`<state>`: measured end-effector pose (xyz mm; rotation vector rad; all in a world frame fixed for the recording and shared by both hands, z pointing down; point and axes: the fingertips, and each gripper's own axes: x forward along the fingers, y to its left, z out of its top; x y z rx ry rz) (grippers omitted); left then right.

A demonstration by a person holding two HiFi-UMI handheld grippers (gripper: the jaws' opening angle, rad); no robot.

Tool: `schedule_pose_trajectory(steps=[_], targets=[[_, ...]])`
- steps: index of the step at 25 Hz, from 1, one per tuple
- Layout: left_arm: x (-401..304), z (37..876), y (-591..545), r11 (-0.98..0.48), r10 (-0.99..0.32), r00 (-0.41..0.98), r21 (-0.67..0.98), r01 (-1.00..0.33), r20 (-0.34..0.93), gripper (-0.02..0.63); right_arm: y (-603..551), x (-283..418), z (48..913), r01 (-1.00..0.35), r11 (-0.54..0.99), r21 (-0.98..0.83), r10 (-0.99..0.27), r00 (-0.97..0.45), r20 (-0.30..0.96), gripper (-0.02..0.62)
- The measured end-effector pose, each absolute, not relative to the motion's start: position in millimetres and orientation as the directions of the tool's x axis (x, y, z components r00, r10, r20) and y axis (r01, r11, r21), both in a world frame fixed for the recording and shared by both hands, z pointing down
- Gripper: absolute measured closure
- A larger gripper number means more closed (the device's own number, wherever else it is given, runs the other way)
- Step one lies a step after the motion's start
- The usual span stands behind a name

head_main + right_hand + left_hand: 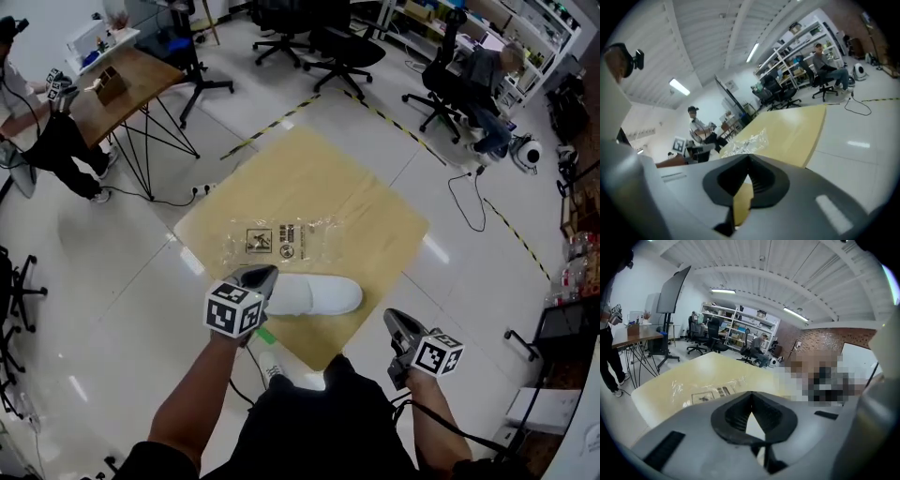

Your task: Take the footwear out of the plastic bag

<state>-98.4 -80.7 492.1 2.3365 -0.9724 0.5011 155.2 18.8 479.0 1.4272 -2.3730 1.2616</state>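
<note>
Pinching nothing, the left gripper has its jaws pressed together at the tips, and the right gripper is likewise closed and empty. Both gripper views look past the jaws to the plastic bag on the pale wooden tabletop; only the head view shows the slipper. It is white and lies outside the bag near the table's front edge, just beside the left gripper's tip. Beyond it the clear bag lies flat, printed labels up, wood showing through.

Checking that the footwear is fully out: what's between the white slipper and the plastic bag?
Only a bare strip of the wooden tabletop separates the white slipper from the plastic bag, as the head view shows.
</note>
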Motion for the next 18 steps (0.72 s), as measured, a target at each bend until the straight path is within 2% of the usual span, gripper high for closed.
schedule_pose_trajectory(steps=[3, 7, 14, 18], targets=[[-118.6, 489.6, -28.3, -0.581, -0.492, 0.675, 0.370, -0.725, 0.550, 0.600, 44.6, 145.2, 458.4, -0.771, 0.261, -0.580, -0.727, -0.553, 0.407, 0.594], [-119.7, 474.7, 46.4, -0.561, -0.486, 0.684, 0.406, -0.721, 0.544, 0.600, 81.7, 131.6, 450.6, -0.776, 0.363, -0.516, -0.654, -0.607, 0.452, 0.594], [-104.5, 429.5, 154.0, -0.442, -0.656, 0.583, 0.382, -0.812, 0.479, 0.600, 154.6, 136.9, 411.3, -0.723, 0.557, -0.409, -0.579, -0.691, 0.433, 0.594], [-77.6, 416.0, 225.7, -0.391, -0.706, 0.533, 0.371, -0.842, 0.466, 0.600, 212.0, 163.9, 401.4, -0.695, 0.604, -0.390, -0.568, -0.719, 0.402, 0.594]])
